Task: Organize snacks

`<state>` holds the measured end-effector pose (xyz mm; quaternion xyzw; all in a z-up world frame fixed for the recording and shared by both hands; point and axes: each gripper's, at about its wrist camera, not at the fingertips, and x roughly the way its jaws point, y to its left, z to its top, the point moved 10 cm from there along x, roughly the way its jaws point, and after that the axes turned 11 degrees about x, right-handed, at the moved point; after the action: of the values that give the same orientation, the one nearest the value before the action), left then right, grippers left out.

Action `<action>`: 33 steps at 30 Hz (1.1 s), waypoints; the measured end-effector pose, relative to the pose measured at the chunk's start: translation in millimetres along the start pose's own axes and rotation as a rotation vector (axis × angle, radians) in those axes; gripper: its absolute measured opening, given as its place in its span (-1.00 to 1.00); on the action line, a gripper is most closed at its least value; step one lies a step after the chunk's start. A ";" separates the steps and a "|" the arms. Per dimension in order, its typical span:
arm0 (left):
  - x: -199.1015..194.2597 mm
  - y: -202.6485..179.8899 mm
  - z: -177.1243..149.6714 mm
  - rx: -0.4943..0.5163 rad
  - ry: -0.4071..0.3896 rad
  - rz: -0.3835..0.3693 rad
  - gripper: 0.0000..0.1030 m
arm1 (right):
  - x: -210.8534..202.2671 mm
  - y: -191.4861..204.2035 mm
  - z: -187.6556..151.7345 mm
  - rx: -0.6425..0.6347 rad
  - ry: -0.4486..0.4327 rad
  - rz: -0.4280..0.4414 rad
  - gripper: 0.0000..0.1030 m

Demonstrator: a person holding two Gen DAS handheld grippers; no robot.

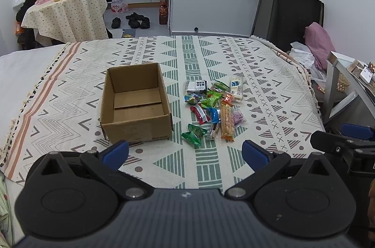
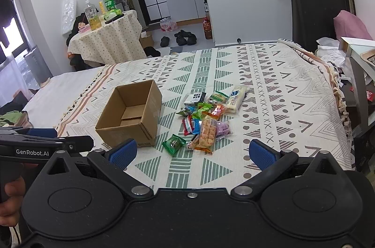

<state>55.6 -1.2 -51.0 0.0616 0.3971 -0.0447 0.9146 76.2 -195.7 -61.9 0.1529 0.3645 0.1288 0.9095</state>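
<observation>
An open brown cardboard box stands on the patterned bedspread, nothing inside it. To its right lies a heap of several wrapped snacks; a green packet is nearest, a long orange bar beside it. My left gripper is open and hangs short of the box and the heap, nothing between its blue pads. My right gripper is open too, just short of the green packet. The other gripper shows at each view's edge.
The bedspread covers a bed. A round table with bottles stands beyond the far left corner, shoes on the floor behind. A grey side table and a pink pillow sit at the right edge.
</observation>
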 end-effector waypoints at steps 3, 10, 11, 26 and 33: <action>0.5 -0.2 -0.4 -0.005 -0.001 0.000 0.99 | 0.0 0.1 -0.3 0.000 -0.001 0.000 1.00; 1.4 2.4 -2.7 -0.016 -0.003 0.001 0.99 | 0.1 -0.2 -1.0 0.002 0.001 -0.003 1.00; 1.5 2.4 -3.1 -0.017 -0.002 0.002 0.99 | 0.0 -0.5 -0.9 0.002 0.002 -0.004 1.00; 8.1 1.3 -6.9 -0.029 0.000 -0.002 0.99 | 6.5 -2.0 -6.9 -0.005 0.017 -0.011 1.00; 22.2 1.0 -2.0 -0.049 0.000 -0.007 0.99 | 15.4 -3.5 -7.5 -0.016 0.016 -0.016 1.00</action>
<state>69.4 -0.6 -68.5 0.0380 0.3985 -0.0382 0.9156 82.2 -192.2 -78.0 0.1417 0.3721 0.1255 0.9087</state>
